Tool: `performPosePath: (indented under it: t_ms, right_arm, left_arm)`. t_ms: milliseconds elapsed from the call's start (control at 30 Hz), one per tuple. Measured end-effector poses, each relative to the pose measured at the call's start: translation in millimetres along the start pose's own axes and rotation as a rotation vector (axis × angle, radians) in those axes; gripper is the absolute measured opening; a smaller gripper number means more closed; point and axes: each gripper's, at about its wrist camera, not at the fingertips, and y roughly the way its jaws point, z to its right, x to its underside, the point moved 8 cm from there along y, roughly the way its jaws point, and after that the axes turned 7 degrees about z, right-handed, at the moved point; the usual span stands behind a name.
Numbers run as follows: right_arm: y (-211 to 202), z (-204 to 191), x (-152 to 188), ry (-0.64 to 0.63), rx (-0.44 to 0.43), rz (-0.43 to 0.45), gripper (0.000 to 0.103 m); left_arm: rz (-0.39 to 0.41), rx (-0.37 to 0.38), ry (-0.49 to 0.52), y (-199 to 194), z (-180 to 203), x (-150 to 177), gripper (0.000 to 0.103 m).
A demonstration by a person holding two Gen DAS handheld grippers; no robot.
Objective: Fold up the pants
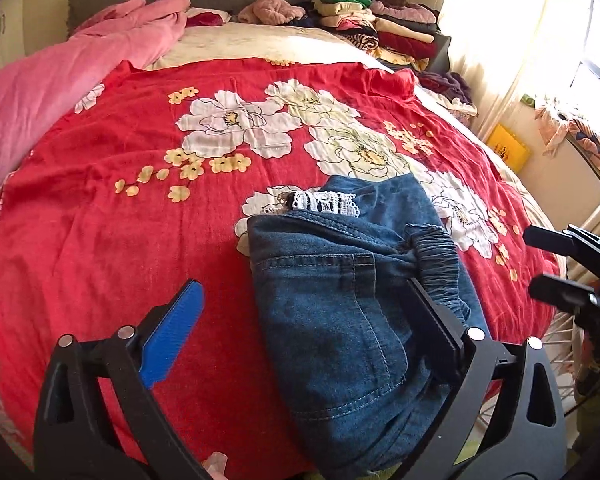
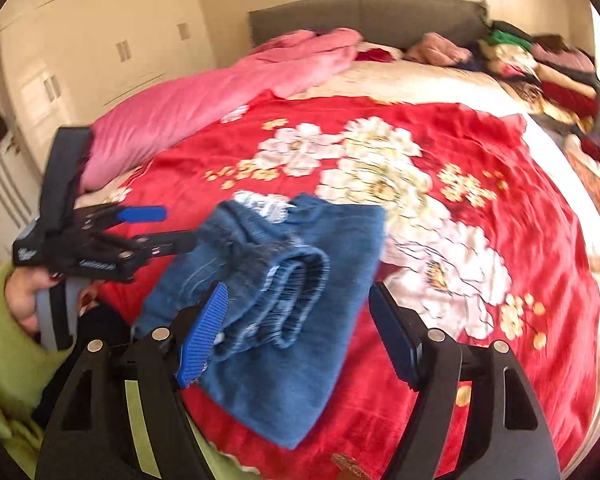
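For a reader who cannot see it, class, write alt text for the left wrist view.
Folded jeans lie on a red floral bedspread, between the open fingers of the left gripper, which grip nothing. The right gripper shows at the right edge, a pink quilt lies at left, and stacked clothes sit by the headboard.

folded pants (image 2: 284, 312), red floral bedspread (image 2: 520, 208)

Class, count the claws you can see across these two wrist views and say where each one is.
2. The left claw stands open around the near end of the folded jeans, at their left side. The right claw stands open over their elastic waistband, at the bed's right edge. None seem hidden.
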Motion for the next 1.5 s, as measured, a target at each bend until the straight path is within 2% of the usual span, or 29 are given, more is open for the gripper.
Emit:
performPosePath:
  t_ms: [200, 333, 600, 700, 800, 867, 1000, 1033, 1100, 1167, 1200, 1233, 1333, 1500]
  right_arm:
    - [12, 15, 6, 0.018, 0.052, -0.032, 0.072]
    - [29, 26, 18, 0.061, 0.079, -0.091, 0.072]
    - [56, 38, 35, 0.127, 0.065, -0.163, 0.072]
    - [69, 36, 42, 0.161, 0.025, -0.192, 0.072]
    - [77, 36, 43, 0.2, -0.008, -0.185, 0.072]
    - [81, 36, 41, 0.229, -0.039, -0.18, 0.073]
    - [91, 34, 37, 0.232, -0.1, -0.162, 0.073]
    - [93, 35, 37, 0.248, -0.121, -0.159, 0.073]
    - [94, 33, 35, 0.265, -0.168, -0.15, 0.062]
    - [92, 26, 32, 0.249, -0.21, -0.14, 0.025]
    - [90, 22, 30, 0.232, -0.215, -0.132, 0.017]
    - [87, 18, 25, 0.202, -0.211, -0.113, 0.014]
    - [80, 10, 9, 0.175, -0.231, -0.074, 0.014]
    - [82, 12, -27, 0.14, -0.227, -0.011, 0.014]
  left_arm:
    - [-0.006, -0.014, -0.001, 2, -4, 3, 0.093]
    - [-0.027, -0.016, -0.006, 7, -6, 9, 0.093]
    - [-0.124, 0.073, -0.075, 32, -4, 34, 0.093]
    - [-0.124, 0.077, -0.073, 36, 0, 38, 0.089]
    - [-0.115, 0.08, -0.09, 39, 1, 39, 0.088]
    - [-0.112, 0.077, -0.101, 41, 0, 40, 0.085]
    - [-0.1, 0.105, -0.12, 43, 6, 38, 0.059]
    - [-0.1, 0.105, -0.117, 44, 7, 37, 0.056]
    - [-0.095, 0.109, -0.105, 44, 10, 36, 0.049]
    - [-0.086, 0.106, -0.095, 42, 11, 34, 0.044]
    - [-0.077, 0.106, -0.095, 40, 12, 32, 0.041]
    - [-0.072, 0.104, -0.092, 39, 13, 30, 0.038]
    - [-0.053, 0.09, -0.062, 35, 17, 20, 0.034]
    - [-0.013, 0.089, -0.075, 36, 11, -9, 0.033]
